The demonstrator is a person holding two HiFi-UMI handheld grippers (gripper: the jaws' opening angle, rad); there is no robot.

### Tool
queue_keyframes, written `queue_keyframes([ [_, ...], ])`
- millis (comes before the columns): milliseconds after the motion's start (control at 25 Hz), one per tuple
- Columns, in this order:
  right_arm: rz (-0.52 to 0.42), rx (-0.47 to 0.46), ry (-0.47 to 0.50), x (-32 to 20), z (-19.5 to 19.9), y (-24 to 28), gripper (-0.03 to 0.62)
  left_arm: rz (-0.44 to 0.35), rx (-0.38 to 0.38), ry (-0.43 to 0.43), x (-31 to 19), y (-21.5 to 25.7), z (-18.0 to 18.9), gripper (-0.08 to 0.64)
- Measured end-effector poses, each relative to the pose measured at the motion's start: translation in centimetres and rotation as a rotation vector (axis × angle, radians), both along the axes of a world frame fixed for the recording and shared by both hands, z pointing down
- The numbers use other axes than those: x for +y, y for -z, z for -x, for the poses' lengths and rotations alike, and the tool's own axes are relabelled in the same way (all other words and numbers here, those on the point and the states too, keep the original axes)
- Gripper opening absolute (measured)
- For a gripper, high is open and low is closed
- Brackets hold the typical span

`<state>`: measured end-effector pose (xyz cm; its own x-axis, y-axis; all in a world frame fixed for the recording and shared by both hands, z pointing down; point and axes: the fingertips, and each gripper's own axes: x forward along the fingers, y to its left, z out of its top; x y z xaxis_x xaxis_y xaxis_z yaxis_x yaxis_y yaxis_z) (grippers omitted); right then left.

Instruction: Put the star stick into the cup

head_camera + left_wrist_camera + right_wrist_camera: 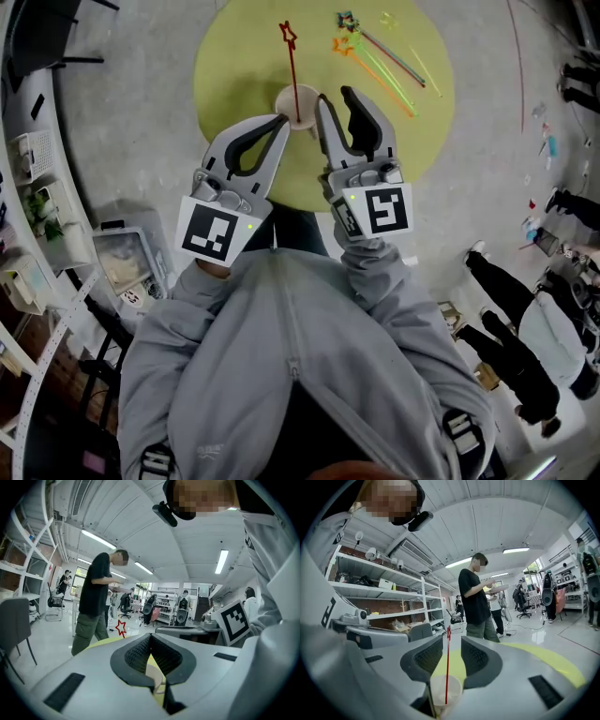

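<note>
One red star stick (292, 66) upright in one cup (297, 99) on round yellow table (234, 56). Two grippers: right gripper (335, 94) released, jaws apart beside cup, gripping nothing; left gripper (282, 119) clenched, empty. Spare sticks (380, 52) (roughly four, overlapping) at far side.

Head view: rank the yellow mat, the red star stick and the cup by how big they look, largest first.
1. yellow mat, by far the largest.
2. red star stick, long but thin.
3. cup, smallest.
</note>
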<state>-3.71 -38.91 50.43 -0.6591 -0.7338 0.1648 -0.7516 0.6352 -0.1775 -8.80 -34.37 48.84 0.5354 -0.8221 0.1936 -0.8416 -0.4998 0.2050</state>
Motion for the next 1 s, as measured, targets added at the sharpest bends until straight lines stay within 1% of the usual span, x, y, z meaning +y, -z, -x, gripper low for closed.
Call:
queue_keyframes([
  [120, -0.035, -0.004, -0.035, 0.9, -1.5, 3.5, 0.082, -0.036, 0.002, 0.017, 0.3, 2.9, 0.1, 0.015],
  [320, -0.089, -0.028, -0.059, 3.0, -3.1, 10.1, 0.049, -0.090, -0.012, 0.053, 1.5, 8.6, 0.3, 0.017],
  [480, -0.111, -0.051, -0.067, 5.6, -3.8, 15.3, 0.040, -0.104, -0.011, 0.075, 3.7, 13.0, 0.2, 0.017],
  [680, -0.129, -0.056, -0.073, 8.7, -5.1, 20.1, 0.034, -0.165, 0.005, 0.086, 6.1, 18.4, -0.5, 0.015],
  [800, -0.158, -0.068, -0.081, 10.5, -6.0, 22.5, 0.032, -0.205, 0.013, 0.090, 7.3, 20.9, -1.0, 0.015],
  [1000, -0.224, -0.078, -0.089, 13.5, -7.4, 26.1, 0.032, -0.246, 0.006, 0.088, 9.4, 24.1, -2.3, 0.017],
])
